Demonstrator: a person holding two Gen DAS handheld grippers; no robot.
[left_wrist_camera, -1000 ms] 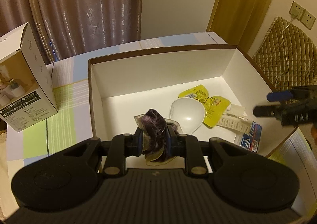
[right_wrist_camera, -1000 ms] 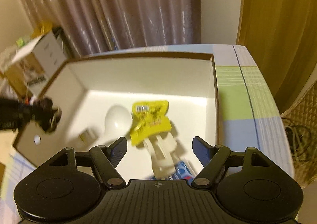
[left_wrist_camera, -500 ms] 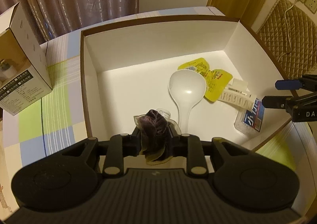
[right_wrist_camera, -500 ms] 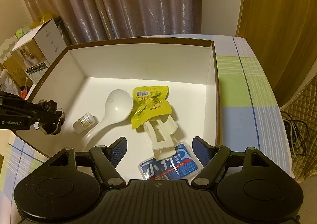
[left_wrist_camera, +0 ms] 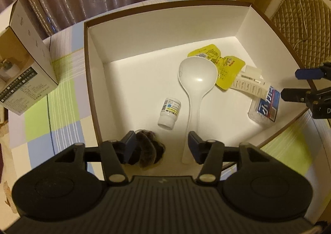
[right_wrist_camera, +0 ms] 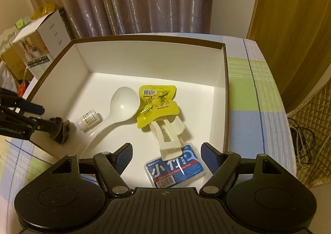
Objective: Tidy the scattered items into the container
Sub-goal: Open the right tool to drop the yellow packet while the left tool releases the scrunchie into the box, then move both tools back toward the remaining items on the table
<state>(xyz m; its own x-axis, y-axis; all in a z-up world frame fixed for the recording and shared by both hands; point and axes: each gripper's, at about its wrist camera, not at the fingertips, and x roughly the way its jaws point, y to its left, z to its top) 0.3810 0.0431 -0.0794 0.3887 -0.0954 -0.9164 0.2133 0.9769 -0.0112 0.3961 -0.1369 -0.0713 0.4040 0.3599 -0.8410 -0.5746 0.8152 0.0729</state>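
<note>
A white open box with a brown rim (left_wrist_camera: 165, 4) (right_wrist_camera: 144, 38) holds a white rice spoon (left_wrist_camera: 196, 81) (right_wrist_camera: 122, 108), a yellow pouch (left_wrist_camera: 225, 66) (right_wrist_camera: 157, 105), a cream hair claw (left_wrist_camera: 250, 87) (right_wrist_camera: 169, 134), a blue floss-pick pack (left_wrist_camera: 266, 108) (right_wrist_camera: 175, 170) and a small white bottle (left_wrist_camera: 169, 113) (right_wrist_camera: 89, 119). My left gripper (left_wrist_camera: 162, 147) (right_wrist_camera: 39, 117) is open over the box's near left corner. A dark purple scrunchie (left_wrist_camera: 148, 151) (right_wrist_camera: 61, 129) hangs against its left finger. My right gripper (right_wrist_camera: 166, 158) (left_wrist_camera: 289, 84) is open and empty above the floss pack.
A tall white product carton (left_wrist_camera: 20, 62) (right_wrist_camera: 41, 48) stands on the checked tablecloth (left_wrist_camera: 62, 97) left of the box. Curtains hang behind the table. A quilted chair (left_wrist_camera: 300, 17) with cables stands to the right.
My left gripper has opened and moved lower over the box's near corner. The scrunchie is no longer squeezed between its fingers. The small bottle has come into view. The right gripper has barely moved.
</note>
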